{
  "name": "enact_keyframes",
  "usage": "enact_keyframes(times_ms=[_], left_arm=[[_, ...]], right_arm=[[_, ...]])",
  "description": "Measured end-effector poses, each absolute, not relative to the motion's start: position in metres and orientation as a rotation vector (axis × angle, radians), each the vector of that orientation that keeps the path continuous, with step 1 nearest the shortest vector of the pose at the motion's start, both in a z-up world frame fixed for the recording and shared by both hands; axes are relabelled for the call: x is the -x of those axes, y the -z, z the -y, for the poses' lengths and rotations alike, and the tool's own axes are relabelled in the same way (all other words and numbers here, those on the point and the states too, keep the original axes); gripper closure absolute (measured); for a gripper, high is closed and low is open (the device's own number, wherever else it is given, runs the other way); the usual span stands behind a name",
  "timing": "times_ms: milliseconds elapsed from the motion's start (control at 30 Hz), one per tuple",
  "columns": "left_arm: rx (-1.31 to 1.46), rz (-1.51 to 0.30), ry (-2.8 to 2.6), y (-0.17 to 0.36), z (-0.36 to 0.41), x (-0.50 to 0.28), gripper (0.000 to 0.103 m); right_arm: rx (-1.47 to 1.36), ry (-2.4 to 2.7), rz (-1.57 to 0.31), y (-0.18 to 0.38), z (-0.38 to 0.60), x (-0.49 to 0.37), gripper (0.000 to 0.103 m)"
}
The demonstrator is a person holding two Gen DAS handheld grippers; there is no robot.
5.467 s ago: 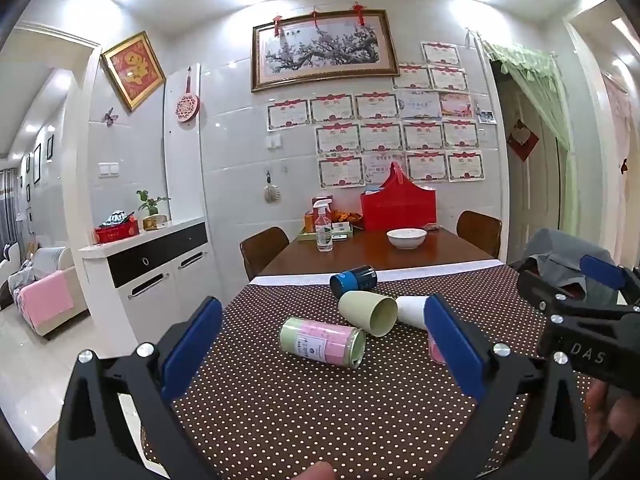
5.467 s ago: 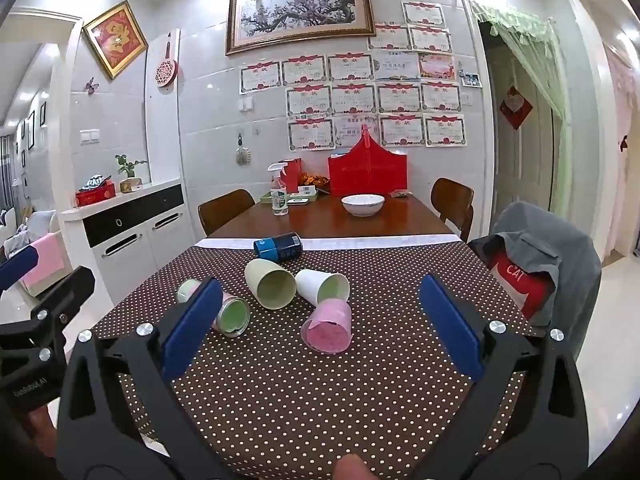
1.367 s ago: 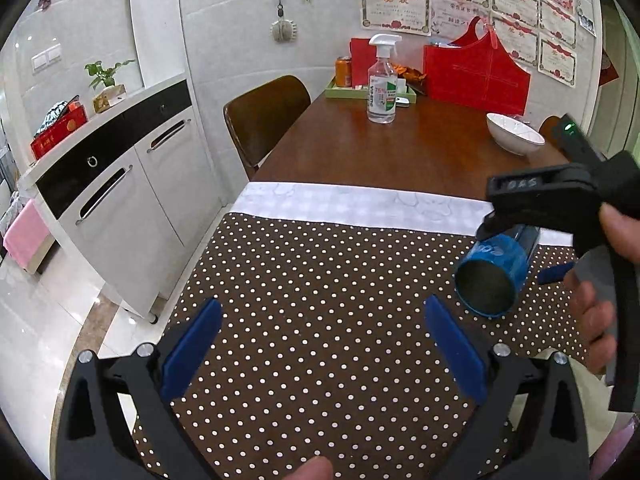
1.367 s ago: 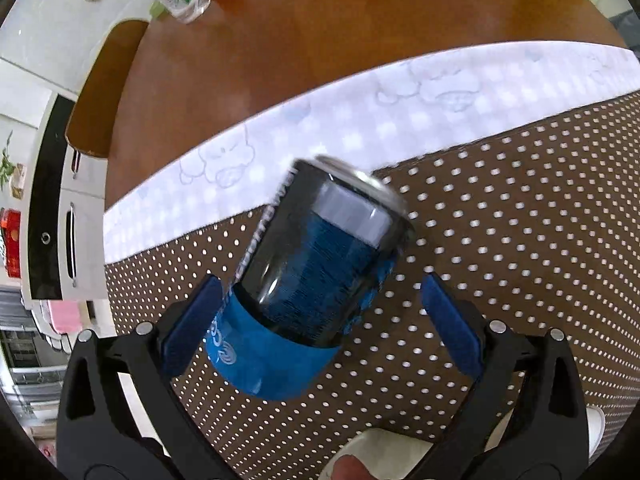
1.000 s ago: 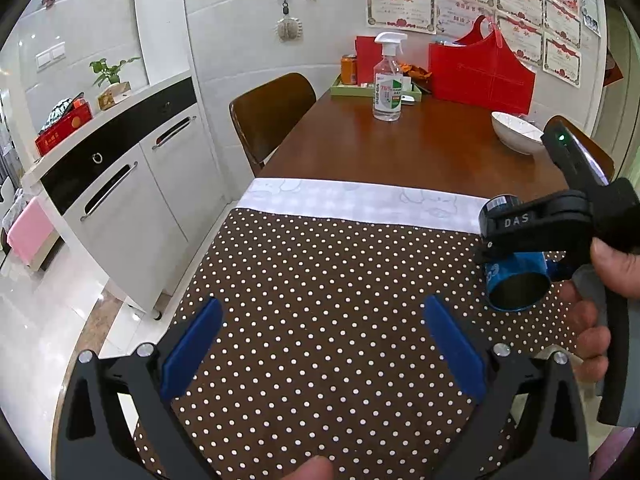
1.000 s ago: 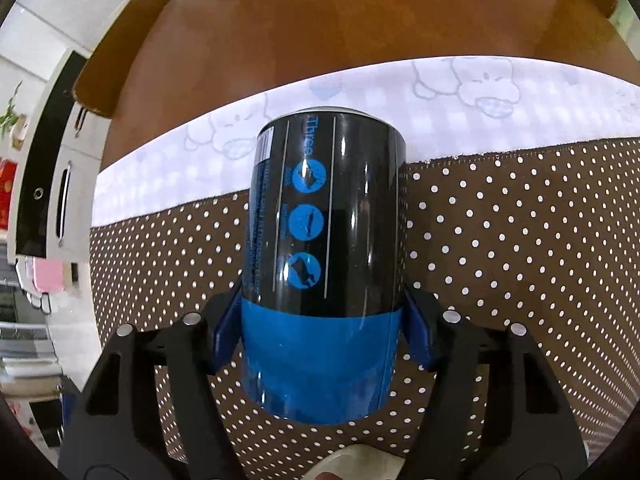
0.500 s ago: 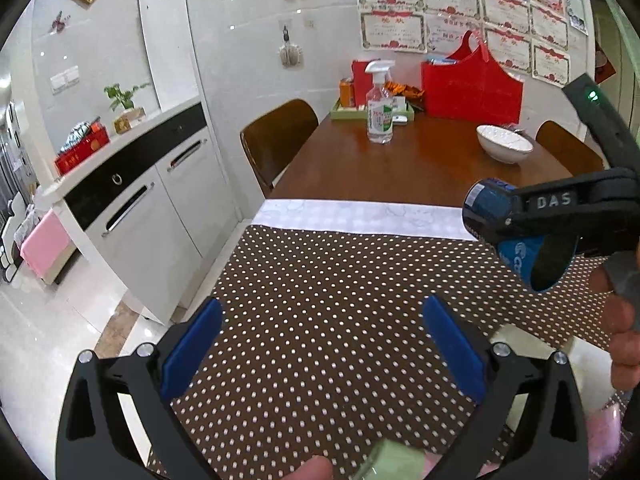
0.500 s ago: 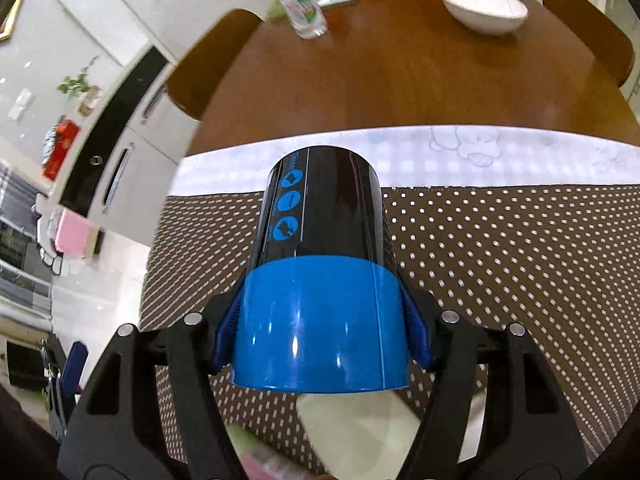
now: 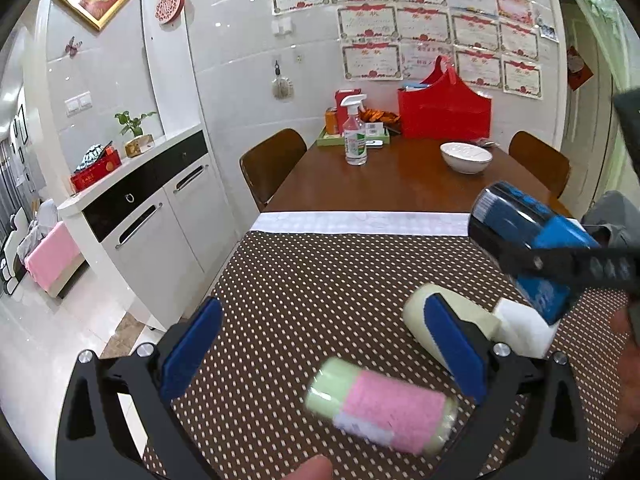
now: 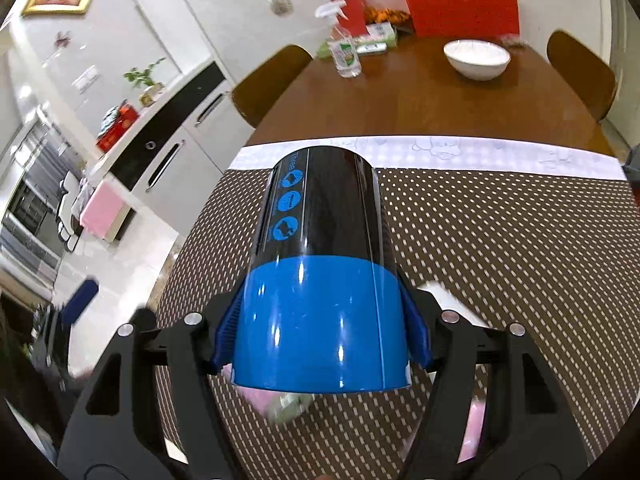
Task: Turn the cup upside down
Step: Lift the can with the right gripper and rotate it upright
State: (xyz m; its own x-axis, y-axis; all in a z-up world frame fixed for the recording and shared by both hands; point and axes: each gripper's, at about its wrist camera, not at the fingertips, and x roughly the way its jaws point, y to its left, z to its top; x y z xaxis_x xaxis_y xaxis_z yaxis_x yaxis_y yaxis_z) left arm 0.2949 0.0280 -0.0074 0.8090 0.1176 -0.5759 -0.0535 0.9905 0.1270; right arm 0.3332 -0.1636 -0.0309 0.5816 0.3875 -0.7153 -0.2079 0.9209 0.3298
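Note:
My right gripper is shut on the black and blue cup, holding it in the air above the dotted tablecloth, base pointing away from me. The same cup shows at the right of the left wrist view, tilted, clamped by the right gripper. My left gripper is open and empty above the cloth. Between and beyond its fingers lie a green and pink cup, a pale green cup and a white cup, all on their sides.
Past the cloth, the wooden table carries a white bowl, a spray bottle and a red bag. Chairs stand at both sides. A white sideboard runs along the left.
The right gripper has lifted the black and blue cup higher and tilted it further. The left gripper has pulled back, so the cups lying on the cloth have come into its view.

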Motion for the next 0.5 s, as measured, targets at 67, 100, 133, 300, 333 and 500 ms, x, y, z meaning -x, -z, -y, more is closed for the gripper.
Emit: enact_keyframes(times_ms=[67,100,133,300,333,500], left_arm=[[-0.098,-0.612,-0.086,0.007,-0.022,-0.277,0.004],[-0.095,-0.608,-0.082,0.008,-0.020,-0.271,0.004],[-0.092,-0.603,-0.077,0.008,-0.018,-0.264,0.004],[-0.096,-0.582,-0.047,0.017,-0.002,-0.222,0.004],[-0.098,-0.579,-0.042,0.019,0.001,-0.217,0.004],[-0.099,-0.573,-0.011,0.035,0.015,-0.185,0.004]], right_arm=[[-0.198,-0.355,-0.857,0.033,0.171,-0.306,0.038],[-0.192,-0.360,-0.848,0.036,0.173,-0.292,0.038],[-0.186,-0.364,-0.841,0.038,0.176,-0.280,0.038],[-0.119,-0.349,-0.787,0.058,0.184,-0.220,0.038],[-0.106,-0.344,-0.778,0.061,0.183,-0.213,0.038],[-0.060,-0.331,-0.764,0.091,0.187,-0.171,0.038]])
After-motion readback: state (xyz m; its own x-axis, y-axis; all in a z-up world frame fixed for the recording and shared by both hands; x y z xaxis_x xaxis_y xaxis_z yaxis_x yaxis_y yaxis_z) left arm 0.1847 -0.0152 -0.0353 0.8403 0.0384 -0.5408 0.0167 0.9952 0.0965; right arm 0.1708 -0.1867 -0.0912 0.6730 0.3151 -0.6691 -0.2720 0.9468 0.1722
